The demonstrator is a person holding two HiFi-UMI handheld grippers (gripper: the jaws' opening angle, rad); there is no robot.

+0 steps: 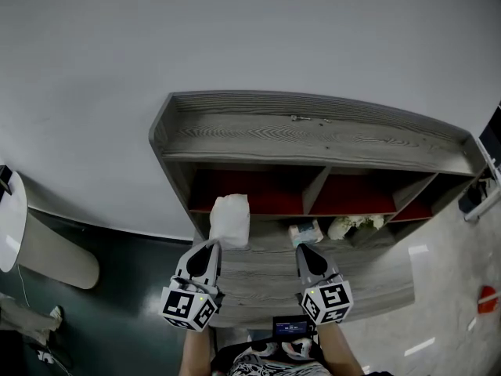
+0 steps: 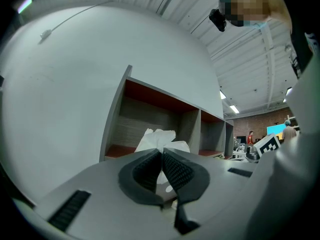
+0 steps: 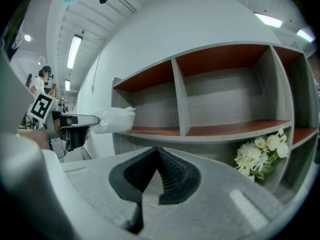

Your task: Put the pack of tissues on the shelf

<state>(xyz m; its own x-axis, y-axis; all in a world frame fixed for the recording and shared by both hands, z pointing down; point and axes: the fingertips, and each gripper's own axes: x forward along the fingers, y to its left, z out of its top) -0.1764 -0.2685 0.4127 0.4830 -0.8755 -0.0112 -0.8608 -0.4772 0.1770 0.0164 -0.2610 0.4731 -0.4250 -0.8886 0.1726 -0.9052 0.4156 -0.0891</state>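
The white pack of tissues (image 1: 230,218) hangs in front of the left compartment of the grey wooden shelf (image 1: 313,135), whose compartments have red backs. My left gripper (image 1: 213,246) is shut on the pack's near edge. In the left gripper view the pack (image 2: 161,138) sticks out past the closed jaws, with the shelf (image 2: 150,115) behind it. From the right gripper view the pack (image 3: 113,119) sits at the front lip of the upper left compartment (image 3: 150,106). My right gripper (image 1: 303,250) is shut and holds nothing, level with the left one in front of the shelf.
White flowers (image 1: 354,225) lie in a lower compartment and show as a flower bunch (image 3: 262,151) at the right. A small pale packet (image 1: 305,231) lies beside them. A white rounded object (image 1: 12,219) stands far left. The grey wall (image 1: 235,37) backs the shelf.
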